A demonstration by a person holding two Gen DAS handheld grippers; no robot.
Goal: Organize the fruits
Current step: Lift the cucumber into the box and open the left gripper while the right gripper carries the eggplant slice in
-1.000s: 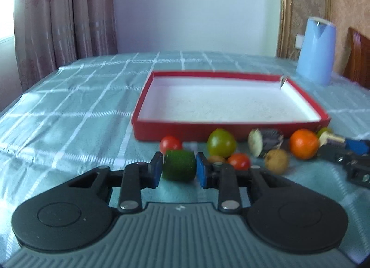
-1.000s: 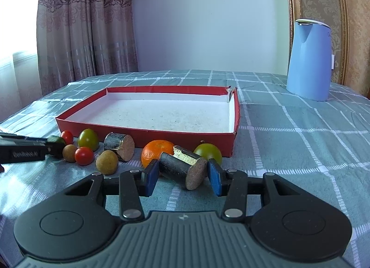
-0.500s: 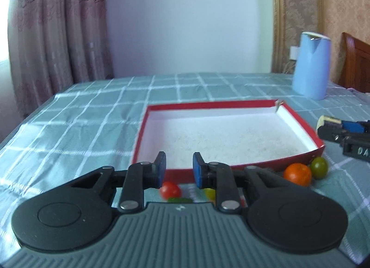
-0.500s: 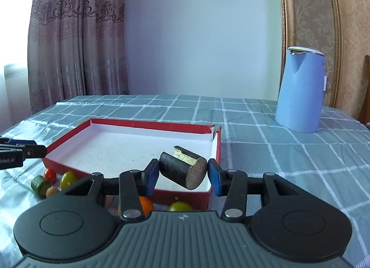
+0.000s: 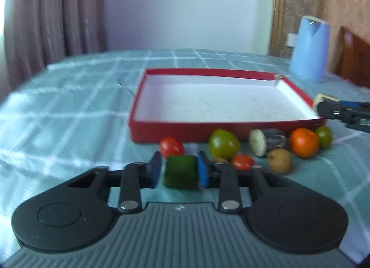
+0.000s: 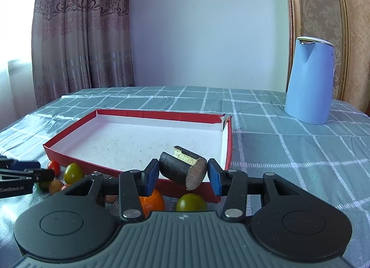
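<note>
My left gripper [image 5: 178,172] has its blue pads against a green cucumber piece [image 5: 180,172], low over the cloth in front of the red box [image 5: 175,132]. My right gripper [image 6: 183,173] is shut on a dark cylindrical fruit piece [image 6: 182,169] and holds it above the box's near right corner [image 6: 227,152]. The box is white inside and holds nothing. In front of the box lie two red tomatoes [image 5: 171,147], a green tomato [image 5: 223,144], a dark cut piece [image 5: 266,141], a brown round fruit [image 5: 279,160], an orange [image 5: 304,143] and a small green fruit [image 5: 323,136].
A blue kettle [image 6: 308,80] stands on the checked green tablecloth at the back right. Curtains hang at the left. A wooden chair back [image 5: 353,59] shows at the far right. The right gripper's tip [image 5: 342,111] shows in the left wrist view beside the box.
My left gripper rose off the fruits, then came back down around the cucumber piece. My right gripper lifted the dark piece and carried it over the box's near right corner.
</note>
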